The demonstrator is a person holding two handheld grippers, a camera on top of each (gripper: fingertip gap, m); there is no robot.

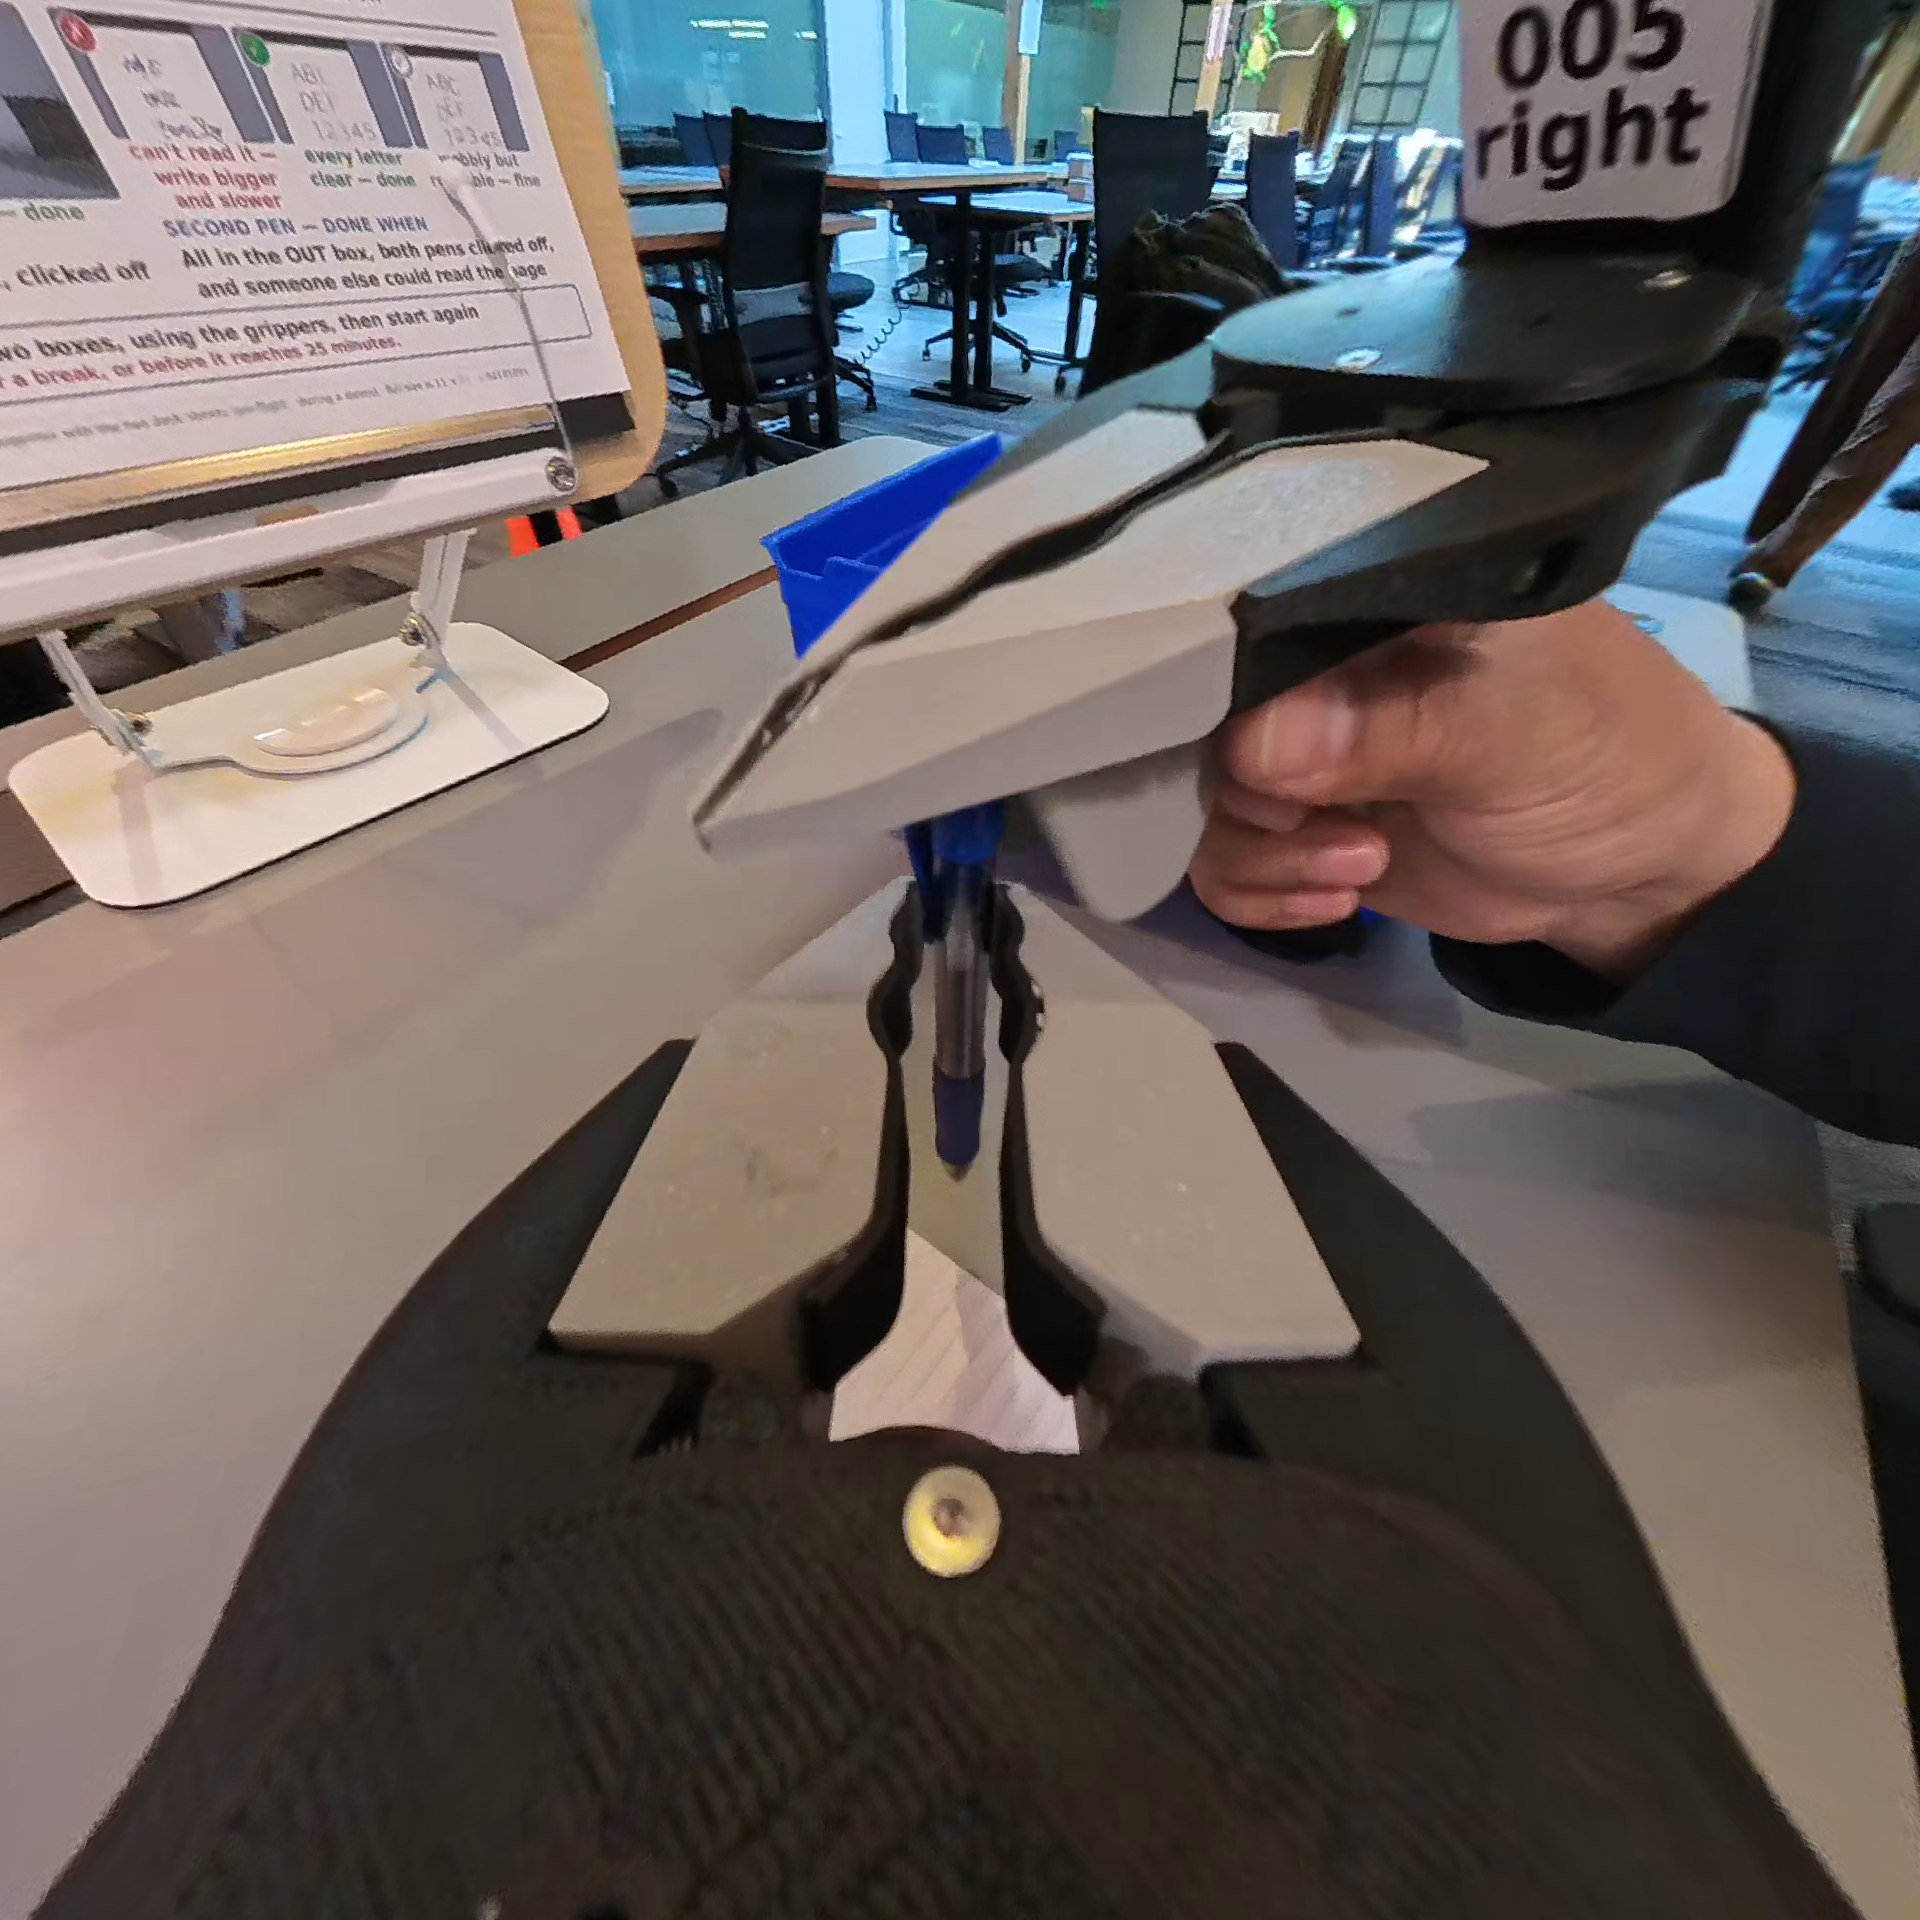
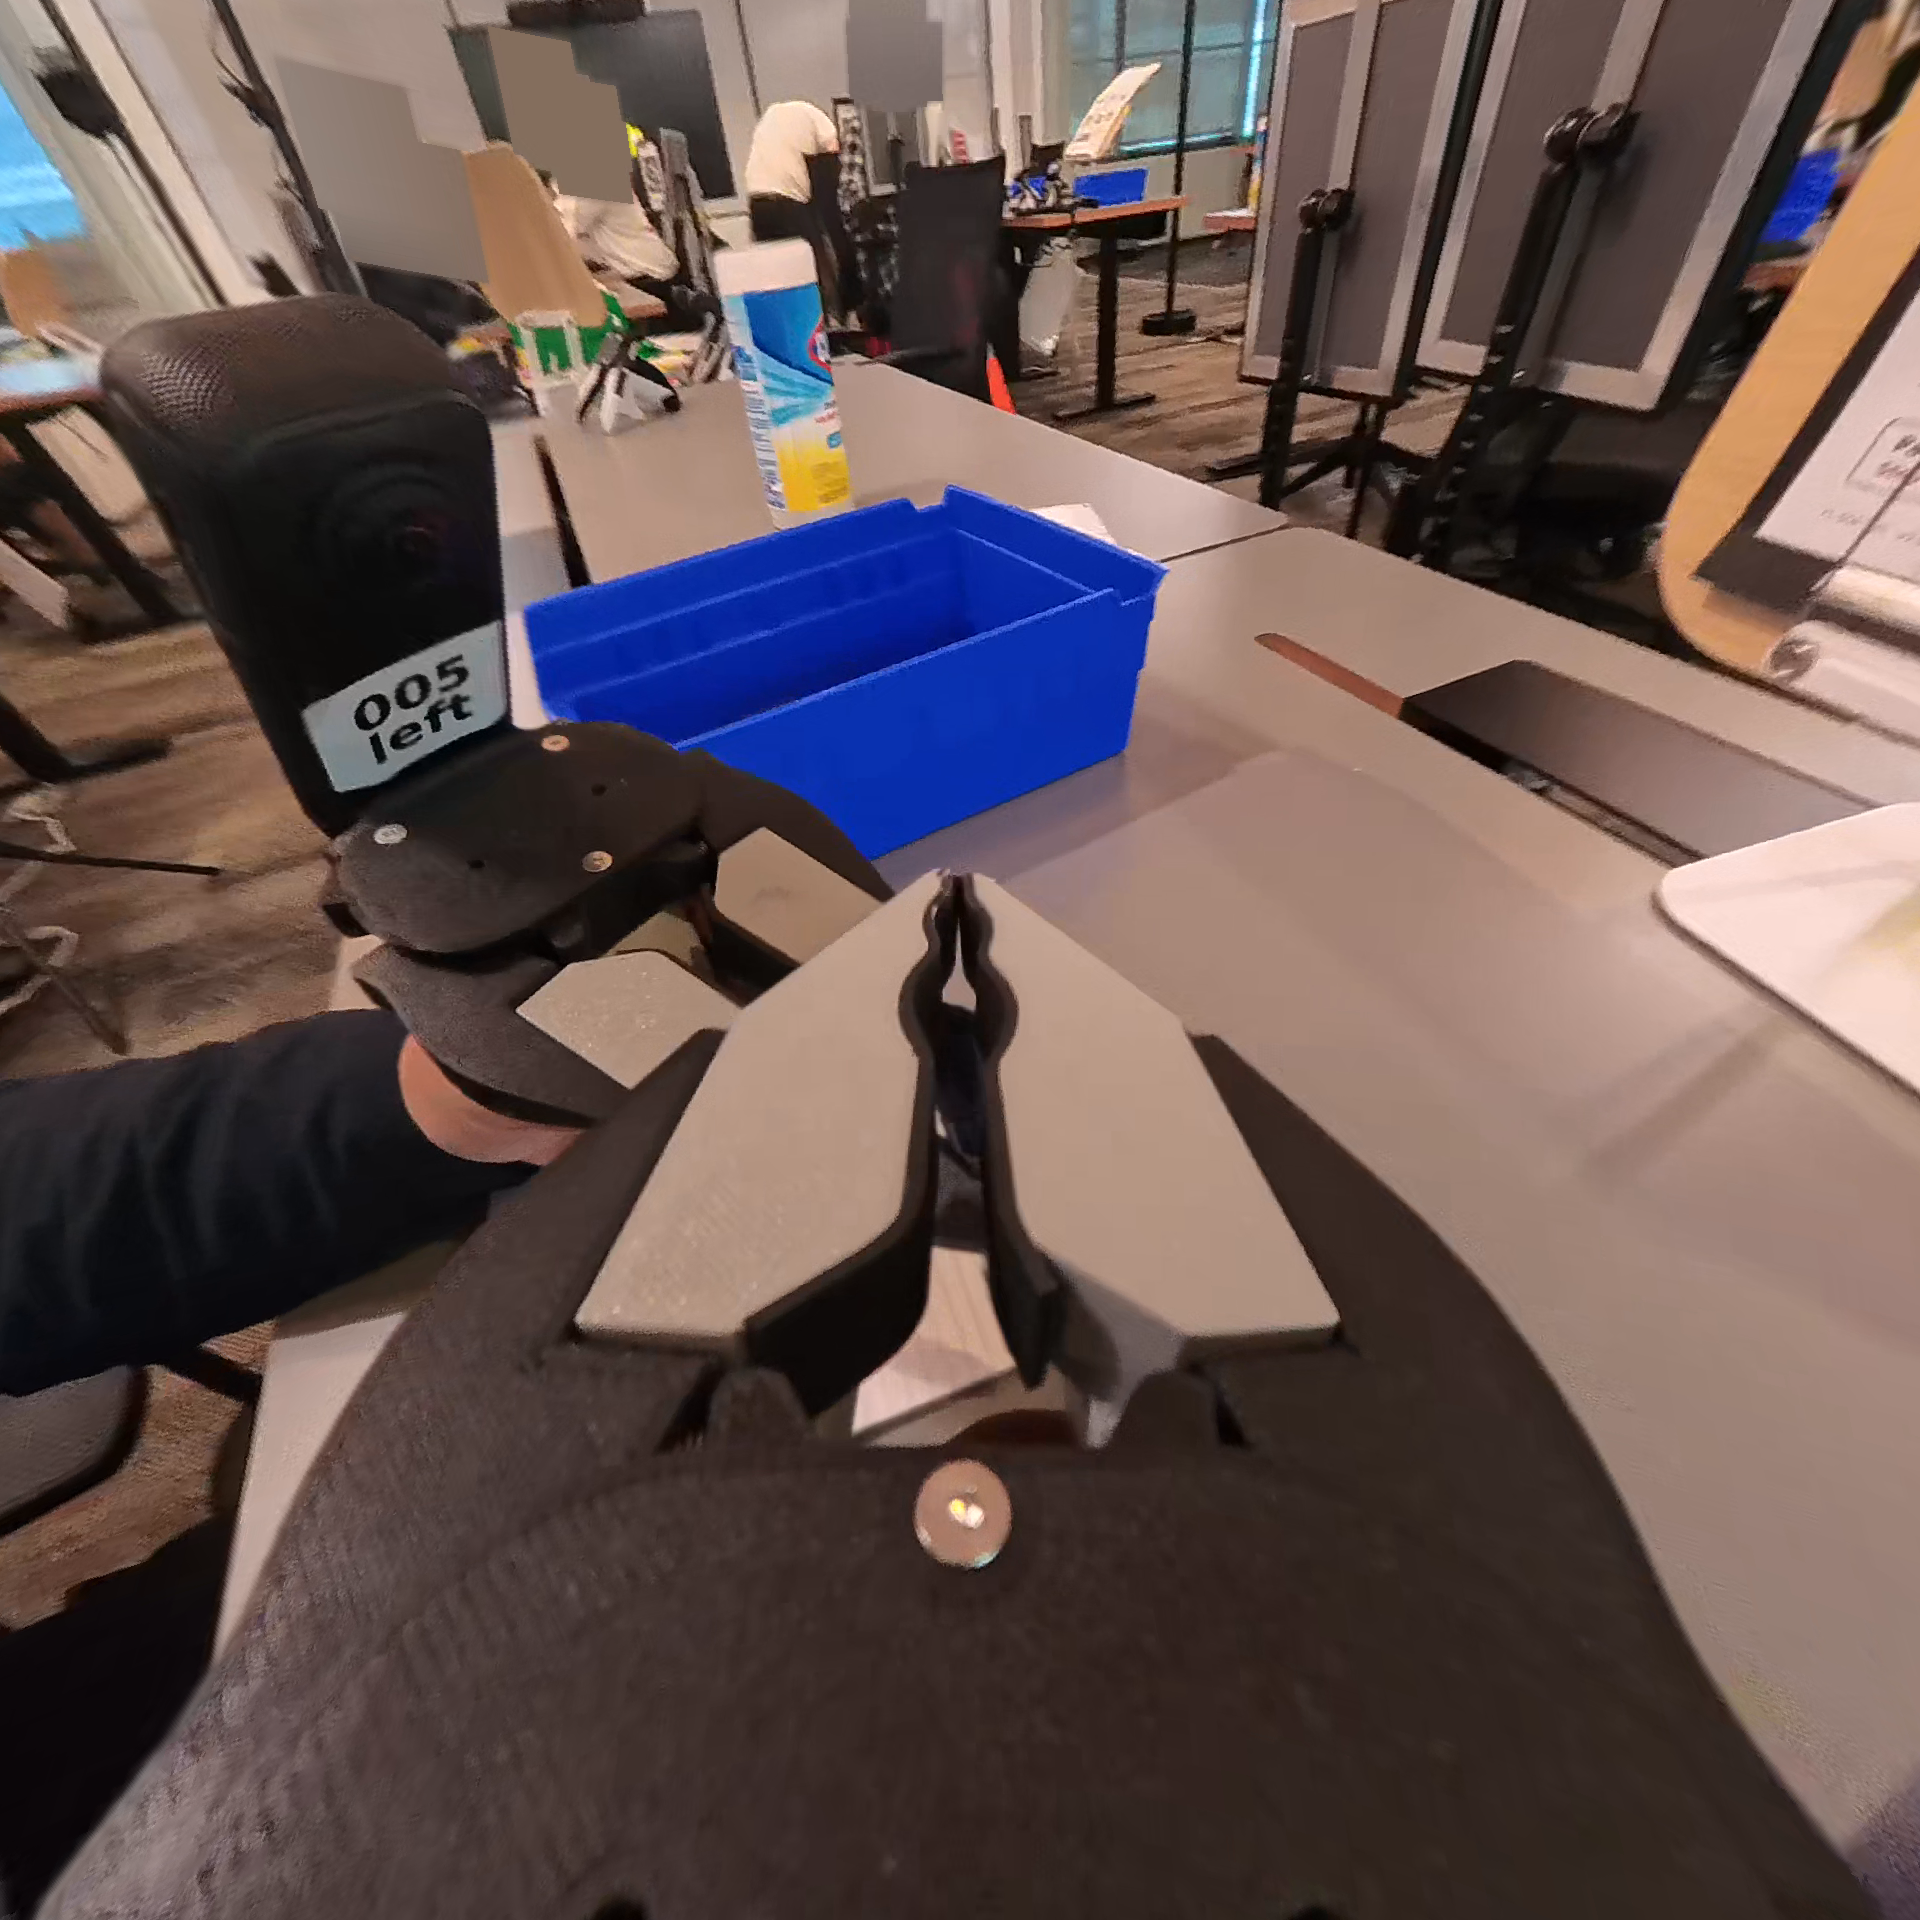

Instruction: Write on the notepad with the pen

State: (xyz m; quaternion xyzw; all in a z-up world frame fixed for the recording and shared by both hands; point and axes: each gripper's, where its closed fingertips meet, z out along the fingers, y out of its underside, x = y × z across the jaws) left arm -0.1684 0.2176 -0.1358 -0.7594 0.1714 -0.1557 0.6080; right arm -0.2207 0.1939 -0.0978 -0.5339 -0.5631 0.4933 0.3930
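My left gripper is shut on a blue pen and holds it upright, writing tip down towards the camera. The right gripper reaches in from the right, held by a hand. Its jaws are closed tip to tip and lie over the pen's top end. In the right wrist view the right gripper is shut, and the dark pen shows through the gap behind its tips. The notepad's lined paper shows below my left fingers and also in the right wrist view.
A blue bin stands on the grey table just beyond the grippers. A wipes canister stands behind it. A document stand with a printed sheet sits on a white base at the left. A black strip is set into the table. The grippers' ends are close to 6 cm from one another.
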